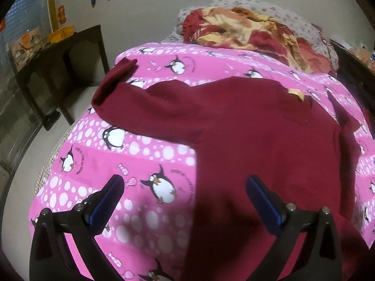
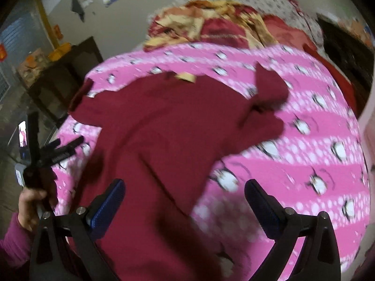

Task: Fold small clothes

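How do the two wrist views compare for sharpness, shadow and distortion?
Left wrist: fairly sharp; penguin sheet print crisp, left gripper shadow darkening the maroon top hem. Right wrist: motion-blurred throughout; penguins on the sheet smeared, top's edges soft, right gripper sharp. Both: strong fisheye bending, dark vignetted corners.

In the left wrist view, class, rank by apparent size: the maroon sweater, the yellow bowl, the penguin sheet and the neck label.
1. Penguin sheet
2. Maroon sweater
3. Yellow bowl, though it sits far off, so it may look smaller than it is
4. Neck label
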Demonstrator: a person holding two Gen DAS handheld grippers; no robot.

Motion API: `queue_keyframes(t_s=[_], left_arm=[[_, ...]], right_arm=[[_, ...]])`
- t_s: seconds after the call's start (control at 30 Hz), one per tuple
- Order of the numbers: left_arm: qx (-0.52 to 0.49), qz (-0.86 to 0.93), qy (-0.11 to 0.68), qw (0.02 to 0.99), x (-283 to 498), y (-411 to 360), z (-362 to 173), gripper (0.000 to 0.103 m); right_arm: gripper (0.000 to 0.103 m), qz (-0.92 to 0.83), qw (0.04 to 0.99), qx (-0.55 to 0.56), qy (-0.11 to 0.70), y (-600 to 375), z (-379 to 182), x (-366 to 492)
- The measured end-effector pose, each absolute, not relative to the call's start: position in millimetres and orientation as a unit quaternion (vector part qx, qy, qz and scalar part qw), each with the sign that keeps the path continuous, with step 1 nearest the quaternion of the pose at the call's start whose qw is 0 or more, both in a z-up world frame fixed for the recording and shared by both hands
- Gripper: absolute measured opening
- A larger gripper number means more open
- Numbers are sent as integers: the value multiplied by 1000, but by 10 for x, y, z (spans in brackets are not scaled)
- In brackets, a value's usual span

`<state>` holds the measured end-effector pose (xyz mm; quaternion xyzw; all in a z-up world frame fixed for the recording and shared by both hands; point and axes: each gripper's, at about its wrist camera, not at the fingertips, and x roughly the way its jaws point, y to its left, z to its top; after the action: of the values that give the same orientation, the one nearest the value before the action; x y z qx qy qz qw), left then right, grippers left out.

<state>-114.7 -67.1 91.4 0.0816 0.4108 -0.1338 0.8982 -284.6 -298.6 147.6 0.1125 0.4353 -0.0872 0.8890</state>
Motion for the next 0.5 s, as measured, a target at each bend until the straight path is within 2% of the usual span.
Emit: queue_keyframes(t_s=[0.27,0.5], left_arm=[[88,-138,402,901,-1244,-765,1061,103],[88,-139,400,901,-1248,-780,1068,103]], right_arm=[[103,-92,890,78,440,-2695,1497,-2385],[103,-91,887,118,436,-2693,1505,-2118]])
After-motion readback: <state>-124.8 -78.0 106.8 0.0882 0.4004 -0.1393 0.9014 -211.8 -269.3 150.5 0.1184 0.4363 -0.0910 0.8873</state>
